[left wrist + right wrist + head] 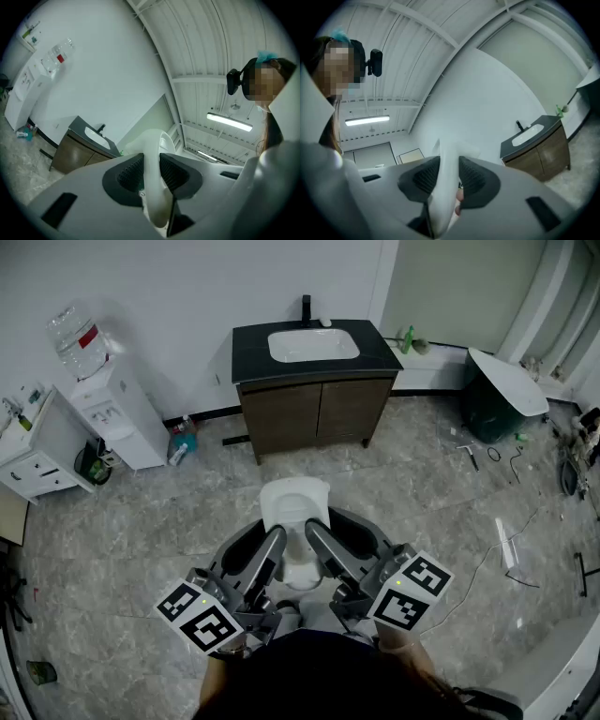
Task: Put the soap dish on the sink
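Observation:
A white soap dish (295, 507) hangs above the floor in front of me, held from both sides. My left gripper (270, 549) is shut on its left edge, and the dark ribbed pads (130, 171) press on the white rim (153, 150). My right gripper (321, 542) is shut on the right edge, with its pads (472, 177) clamping the dish (443, 197). The sink (313, 343), a white basin in a black counter on a wooden cabinet, stands against the far wall, well beyond the dish. It also shows as the sink (95, 137) at left and the sink (528, 133) at right.
A water dispenser (111, 407) and a white drawer cabinet (37, 460) stand at the left. A blue item (181, 442) lies by the sink cabinet. At the right are a dark bin with a white lid (502, 390), tools and cables (511, 554) on the grey stone floor.

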A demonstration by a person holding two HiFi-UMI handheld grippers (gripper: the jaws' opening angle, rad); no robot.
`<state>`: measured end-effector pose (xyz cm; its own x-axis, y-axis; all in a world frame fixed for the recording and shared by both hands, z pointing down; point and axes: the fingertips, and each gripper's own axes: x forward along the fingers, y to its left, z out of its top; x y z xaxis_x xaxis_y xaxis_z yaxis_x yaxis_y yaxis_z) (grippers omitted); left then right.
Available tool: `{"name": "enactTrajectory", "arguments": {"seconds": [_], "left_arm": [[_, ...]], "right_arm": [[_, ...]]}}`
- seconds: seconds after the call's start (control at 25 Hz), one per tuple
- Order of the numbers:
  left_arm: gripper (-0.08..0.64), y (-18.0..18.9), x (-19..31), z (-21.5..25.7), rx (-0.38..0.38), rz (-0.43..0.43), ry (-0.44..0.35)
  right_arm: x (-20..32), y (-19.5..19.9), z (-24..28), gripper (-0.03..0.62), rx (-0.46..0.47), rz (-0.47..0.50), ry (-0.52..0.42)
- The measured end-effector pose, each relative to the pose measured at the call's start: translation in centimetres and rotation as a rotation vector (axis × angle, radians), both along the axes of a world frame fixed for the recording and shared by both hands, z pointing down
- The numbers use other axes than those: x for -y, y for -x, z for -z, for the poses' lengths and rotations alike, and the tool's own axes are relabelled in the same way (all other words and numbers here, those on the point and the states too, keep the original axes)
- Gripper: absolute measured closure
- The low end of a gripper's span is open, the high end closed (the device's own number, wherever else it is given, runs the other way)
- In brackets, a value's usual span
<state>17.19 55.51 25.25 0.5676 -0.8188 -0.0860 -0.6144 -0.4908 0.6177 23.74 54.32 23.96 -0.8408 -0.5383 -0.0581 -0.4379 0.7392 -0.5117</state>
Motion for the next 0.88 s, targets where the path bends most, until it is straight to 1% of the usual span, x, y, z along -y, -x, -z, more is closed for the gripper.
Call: {"name": "enactTrajectory", "arguments": {"seconds": [0.32, 0.52, 0.68, 0.88], "left_arm": [[0.448, 0.0, 0.7, -0.5, -0.005, 0.005, 0.013], [0.448, -0.4, 1.7, -0.5, -0.017, 0.005, 0.008], [0.448, -1.0, 3.0, -0.5, -0.014, 0.013, 0.008], [0.448, -1.0, 5.1, -0.8, -0.011, 0.045, 0.016]], "right_arm": [[0.8, 0.0, -0.4, 0.460, 0.002, 0.001, 0.016], [1.7, -0.4, -0.4, 0.460, 0.010, 0.003, 0.000], [3.1, -1.0, -0.3, 0.460, 0.009, 0.019, -0.008], [5.4, -1.0, -0.7, 0.460, 0.009, 0.046, -0.004]]}}
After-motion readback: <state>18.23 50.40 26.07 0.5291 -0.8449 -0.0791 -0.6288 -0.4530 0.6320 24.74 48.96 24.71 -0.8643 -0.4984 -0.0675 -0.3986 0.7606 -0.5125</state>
